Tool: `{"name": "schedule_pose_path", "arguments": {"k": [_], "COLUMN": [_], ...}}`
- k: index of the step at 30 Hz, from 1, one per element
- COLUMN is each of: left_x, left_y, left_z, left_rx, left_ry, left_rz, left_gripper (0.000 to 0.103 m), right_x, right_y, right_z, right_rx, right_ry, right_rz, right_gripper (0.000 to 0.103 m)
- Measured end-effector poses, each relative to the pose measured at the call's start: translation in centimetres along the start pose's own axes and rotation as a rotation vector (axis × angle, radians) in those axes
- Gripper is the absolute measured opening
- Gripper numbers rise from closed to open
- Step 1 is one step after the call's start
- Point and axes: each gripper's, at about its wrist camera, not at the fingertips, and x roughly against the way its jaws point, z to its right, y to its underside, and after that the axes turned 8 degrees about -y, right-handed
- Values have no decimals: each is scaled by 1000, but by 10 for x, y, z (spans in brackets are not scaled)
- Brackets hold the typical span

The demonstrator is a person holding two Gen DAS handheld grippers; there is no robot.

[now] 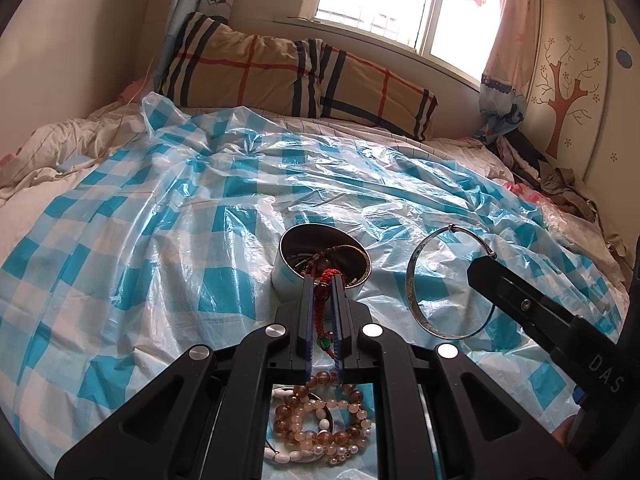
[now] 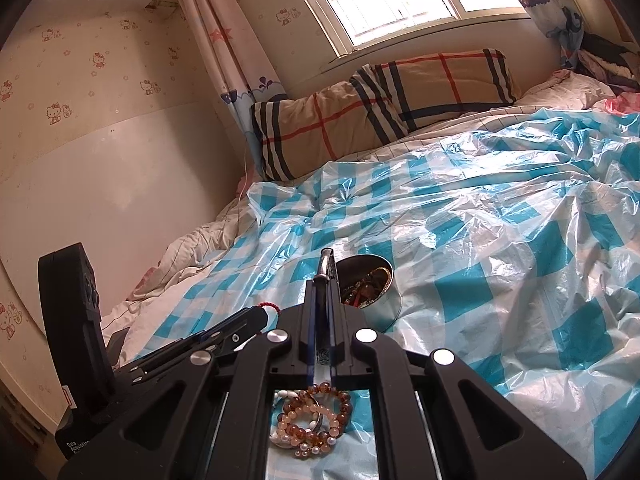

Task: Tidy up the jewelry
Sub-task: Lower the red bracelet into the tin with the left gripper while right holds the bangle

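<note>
Left wrist view: left gripper (image 1: 323, 280) clamped on red cord (image 1: 329, 280) over tin (image 1: 320, 264), right gripper (image 1: 482, 266) clamped on bangle (image 1: 452, 280) beside it; snagged cord could tip the tin.

Bangle (image 1: 452, 284) right of tin (image 1: 320, 264)

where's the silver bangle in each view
Left wrist view: the silver bangle stands on edge right of centre, held at its upper right rim by the right gripper.
Right wrist view: seen edge-on between the jaws, centre, only its top showing.
Shared landmark: the round tin of jewelry on the checked plastic sheet.
</note>
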Motion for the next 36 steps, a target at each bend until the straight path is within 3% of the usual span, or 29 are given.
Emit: {"name": "schedule_pose_path", "arguments": {"k": [36], "left_x": [-32], "left_y": [-26], "left_z": [5], "left_rx": [22], "left_ry": [-4], "left_rz": [37], "left_gripper": [7], "right_x": [-31], "right_y": [-22], "right_z": [8], "right_rx": [-2], "right_ry": [-20], "right_rz": [33], "right_gripper": [6]}}
